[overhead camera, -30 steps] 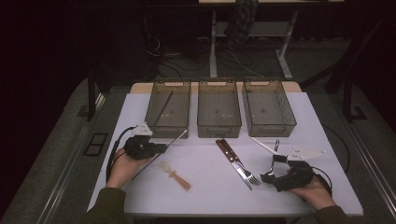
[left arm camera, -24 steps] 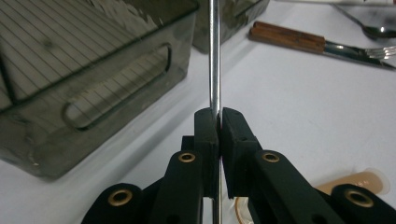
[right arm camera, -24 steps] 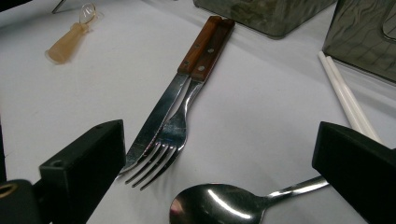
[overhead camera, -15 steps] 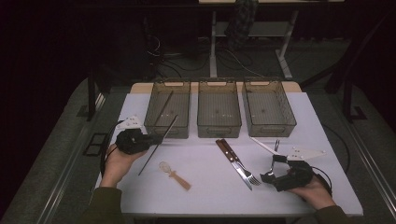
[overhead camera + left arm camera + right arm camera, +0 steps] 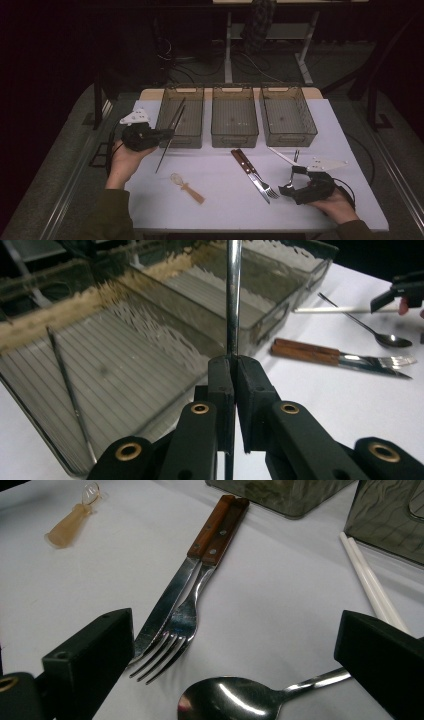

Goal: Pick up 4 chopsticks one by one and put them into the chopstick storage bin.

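Observation:
My left gripper (image 5: 167, 133) (image 5: 232, 365) is shut on a thin metal chopstick (image 5: 165, 152) (image 5: 233, 300), held in the air at a slant beside and over the front left of the left bin (image 5: 192, 142). A second metal chopstick (image 5: 70, 395) lies inside that bin. At the front right my right gripper (image 5: 290, 181) (image 5: 235, 650) stands open just above the table. A metal spoon (image 5: 225, 700) lies between its jaws, untouched. A wood-handled knife (image 5: 247, 167) (image 5: 170, 600) and fork (image 5: 267, 190) (image 5: 187, 615) lie side by side just left of it.
Three clear bins stand in a row at the back: left, middle (image 5: 235, 140) and right (image 5: 290, 137). Two white chopsticks (image 5: 281, 155) (image 5: 370, 585) lie in front of the right bin. A small tan-handled plastic spoon (image 5: 189, 188) (image 5: 67, 525) lies on the white table (image 5: 225, 210).
My left gripper has risen and moved back toward the left bin, carrying the metal chopstick. The right gripper has stayed where it was.

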Demonstrator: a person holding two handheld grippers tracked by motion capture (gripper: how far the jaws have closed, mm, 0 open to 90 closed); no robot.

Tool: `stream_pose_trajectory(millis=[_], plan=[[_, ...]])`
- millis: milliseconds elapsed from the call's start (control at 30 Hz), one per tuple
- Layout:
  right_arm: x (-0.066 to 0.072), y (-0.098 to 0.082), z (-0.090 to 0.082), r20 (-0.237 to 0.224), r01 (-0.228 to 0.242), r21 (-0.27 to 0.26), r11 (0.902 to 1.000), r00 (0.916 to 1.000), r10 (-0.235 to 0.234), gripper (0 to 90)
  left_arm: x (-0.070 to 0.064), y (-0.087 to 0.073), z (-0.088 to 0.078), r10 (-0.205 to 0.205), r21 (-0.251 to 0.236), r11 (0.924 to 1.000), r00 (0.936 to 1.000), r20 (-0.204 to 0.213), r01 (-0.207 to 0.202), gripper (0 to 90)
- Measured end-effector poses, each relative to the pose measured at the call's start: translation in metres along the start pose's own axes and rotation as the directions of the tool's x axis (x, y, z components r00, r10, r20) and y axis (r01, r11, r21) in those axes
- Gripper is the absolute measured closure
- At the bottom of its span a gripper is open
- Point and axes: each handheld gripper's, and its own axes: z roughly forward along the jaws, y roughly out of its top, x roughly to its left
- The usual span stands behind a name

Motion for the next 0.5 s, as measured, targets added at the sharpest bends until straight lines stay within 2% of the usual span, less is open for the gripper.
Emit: stream_pose_trajectory(millis=[233,500], plan=[[0.0,0.0,0.0,0.0,0.002,-0.005,1.0,1.0,-0.002,2.6,0.007,0.018,0.001,-0.008,-0.041,0.9991,1.0,-0.003,0.008,84.9],[0.0,0.0,0.0,0.0,0.0,-0.003,1.0,1.0,0.0,2.6,0.02,0.033,0.003,-0.031,-0.057,0.9979,0.9992,-0.027,0.03,84.9]])
